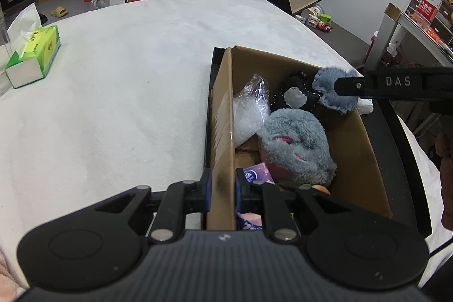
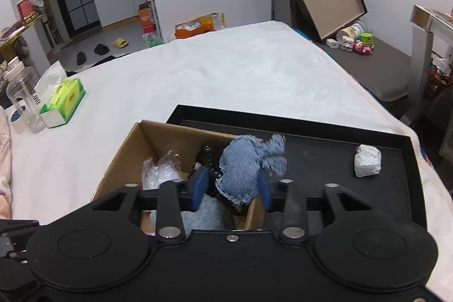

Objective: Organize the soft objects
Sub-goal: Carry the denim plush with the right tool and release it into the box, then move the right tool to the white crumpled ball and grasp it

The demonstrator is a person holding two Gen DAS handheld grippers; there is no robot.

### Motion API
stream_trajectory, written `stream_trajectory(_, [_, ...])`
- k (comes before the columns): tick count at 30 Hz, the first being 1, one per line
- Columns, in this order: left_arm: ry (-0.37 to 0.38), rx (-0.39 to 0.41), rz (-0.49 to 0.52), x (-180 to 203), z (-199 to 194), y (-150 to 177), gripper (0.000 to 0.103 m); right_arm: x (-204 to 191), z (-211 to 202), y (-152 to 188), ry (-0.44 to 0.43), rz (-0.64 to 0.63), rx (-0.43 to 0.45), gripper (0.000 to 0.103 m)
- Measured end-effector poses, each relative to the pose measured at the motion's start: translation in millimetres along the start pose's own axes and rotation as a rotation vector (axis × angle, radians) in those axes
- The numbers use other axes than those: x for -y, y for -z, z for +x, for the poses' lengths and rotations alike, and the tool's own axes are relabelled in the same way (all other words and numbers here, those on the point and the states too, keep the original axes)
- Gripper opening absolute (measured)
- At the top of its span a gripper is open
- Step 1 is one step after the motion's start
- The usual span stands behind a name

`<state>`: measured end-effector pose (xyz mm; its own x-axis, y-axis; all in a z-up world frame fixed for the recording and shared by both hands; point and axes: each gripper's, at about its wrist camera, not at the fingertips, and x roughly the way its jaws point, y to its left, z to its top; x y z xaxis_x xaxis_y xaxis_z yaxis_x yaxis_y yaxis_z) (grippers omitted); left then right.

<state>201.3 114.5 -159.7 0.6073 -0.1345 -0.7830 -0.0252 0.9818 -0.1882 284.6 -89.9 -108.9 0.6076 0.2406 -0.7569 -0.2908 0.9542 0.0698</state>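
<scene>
Cardboard box wall pinched in your left gripper, denim piece caught in your right.

Your left gripper [image 1: 222,190] has its blue pads pressed against both faces of the near wall of the cardboard box [image 1: 356,149], gripping that wall. Your right gripper [image 2: 230,188] hangs over the box's far end with a blue denim toy [image 2: 240,171] between its pads; the pads appear to press on the cloth, which hangs above the box and does not rest inside it. Inside the box lie a grey plush toy [image 1: 297,146], a clear plastic bag [image 1: 249,112], a black soft item [image 1: 294,92] and a pink-purple tissue pack [image 1: 257,173]. The box stands in a black tray [image 2: 325,143], where a crumpled white wad [image 2: 367,160] lies well apart from it. The tray rests on a white blanket [image 1: 127,81]; a green tissue box [image 1: 34,55] sits far off on it.
</scene>
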Motion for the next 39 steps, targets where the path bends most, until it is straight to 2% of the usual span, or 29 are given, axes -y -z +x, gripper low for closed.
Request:
stream_trajectory(3, [-0.004,0.000,0.003,1,0,0,0.015,2,0,1,-0.021,0.008,-0.003,0.026])
stream_trajectory(10, [-0.010,-0.001,0.011,2,0,-1,0.015,2,4,3,-0.002,-0.006,0.010,0.025])
stream_trajectory(15, [-0.012,-0.001,0.020,1,-1,0,0.015,2,4,-5,-0.043,0.012,0.035,0.019])
stream_trajectory(20, [-0.009,-0.001,0.021,1,-1,0,0.016,-3,17,-1,-0.048,0.016,-0.011,0.019])
stream_trajectory(22, [-0.007,0.001,0.028,1,-1,0,0.016,-2,25,3,-0.051,0.032,-0.056,0.020])
stream_trajectory(25, [-0.011,0.004,0.043,2,-1,0,0.016,-1,33,9,-0.077,0.063,-0.118,0.028])
stream_trajectory(30, [-0.011,0.003,0.039,1,-1,-1,0.017,-6,26,12,-0.096,0.050,-0.108,0.039])
stream_trajectory(39, [-0.032,0.011,0.041,5,-3,-4,0.020,-1,8,5,-0.101,0.041,-0.070,0.040])
